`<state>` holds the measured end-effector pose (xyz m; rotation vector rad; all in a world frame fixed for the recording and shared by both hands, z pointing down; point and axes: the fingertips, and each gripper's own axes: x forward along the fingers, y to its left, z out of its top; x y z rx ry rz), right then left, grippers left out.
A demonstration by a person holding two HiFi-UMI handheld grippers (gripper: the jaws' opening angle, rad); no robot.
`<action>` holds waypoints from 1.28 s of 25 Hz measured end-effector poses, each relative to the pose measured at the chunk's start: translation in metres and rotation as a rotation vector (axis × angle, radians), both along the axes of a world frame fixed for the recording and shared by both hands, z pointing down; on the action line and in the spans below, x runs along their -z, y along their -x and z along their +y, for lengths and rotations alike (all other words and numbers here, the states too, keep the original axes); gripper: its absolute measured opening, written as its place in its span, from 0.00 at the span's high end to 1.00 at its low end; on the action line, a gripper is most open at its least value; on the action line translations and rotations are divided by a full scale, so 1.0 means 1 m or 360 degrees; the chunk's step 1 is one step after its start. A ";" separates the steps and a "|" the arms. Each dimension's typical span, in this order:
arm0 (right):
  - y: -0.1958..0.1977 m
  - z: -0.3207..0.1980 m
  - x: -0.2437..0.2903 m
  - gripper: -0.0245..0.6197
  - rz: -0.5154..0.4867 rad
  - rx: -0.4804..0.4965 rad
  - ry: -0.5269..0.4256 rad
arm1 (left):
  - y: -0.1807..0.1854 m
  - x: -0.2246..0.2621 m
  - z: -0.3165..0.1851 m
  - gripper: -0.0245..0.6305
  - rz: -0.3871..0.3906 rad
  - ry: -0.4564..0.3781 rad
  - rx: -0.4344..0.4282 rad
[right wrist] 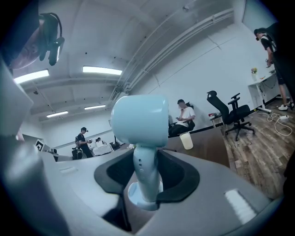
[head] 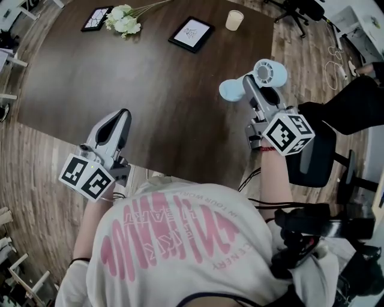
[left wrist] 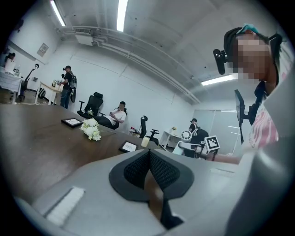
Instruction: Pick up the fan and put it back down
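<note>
1. At the far left of the dark wooden table (head: 150,102) a black frame (head: 96,18) lies flat. Just to its right lies a bunch of white flowers (head: 123,21), with the stems pointing right.
2. The left gripper (head: 120,117) hangs over the table's near left edge. Its fingers (left wrist: 136,170) meet at the tips and nothing is between them.
3. Toward the middle of the far side lies a second black frame (head: 191,33) with a white sheet in it. It is flat and well apart from the flowers.
4. The only container is a pale cup (head: 234,20), which stands upright near the far edge to the right of the second frame and touches nothing. No view looks into it, so I cannot tell what it holds.
5. The pale blue fan (head: 270,73) is in the right gripper (head: 255,90), over the table's right side near the edge. The fingers are closed on its slim stem, with the round head above them and the round base below. In the right gripper view it stands upright. I cannot tell whether the base touches the table.
6. A black office chair (head: 318,159) stands to the right of the table.
</note>
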<state>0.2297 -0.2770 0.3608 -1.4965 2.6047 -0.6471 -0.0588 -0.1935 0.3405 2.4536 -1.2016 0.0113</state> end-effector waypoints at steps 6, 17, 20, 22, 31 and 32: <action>-0.003 -0.029 -0.011 0.73 -0.0024 -0.0007 0.0015 | 0.010 -0.008 -0.003 0.94 -0.0050 0.0063 0.0067; -0.015 -0.071 -0.046 0.73 -0.0015 -0.0085 0.0086 | 0.030 -0.017 -0.007 0.94 -0.0118 0.0122 0.0157; -0.015 -0.079 -0.054 0.73 -0.0013 -0.0085 0.0106 | 0.034 -0.021 -0.007 0.94 -0.0125 0.0141 0.0184; -0.012 -0.083 -0.058 0.73 -0.0002 -0.0079 0.0110 | 0.037 -0.024 -0.008 0.94 -0.0125 0.0151 0.0199; -0.006 -0.092 -0.075 0.73 0.0006 -0.0065 0.0159 | 0.033 -0.024 -0.009 0.94 -0.0153 0.0149 0.0207; -0.006 -0.092 -0.075 0.73 0.0008 -0.0064 0.0160 | 0.033 -0.024 -0.010 0.94 -0.0157 0.0148 0.0209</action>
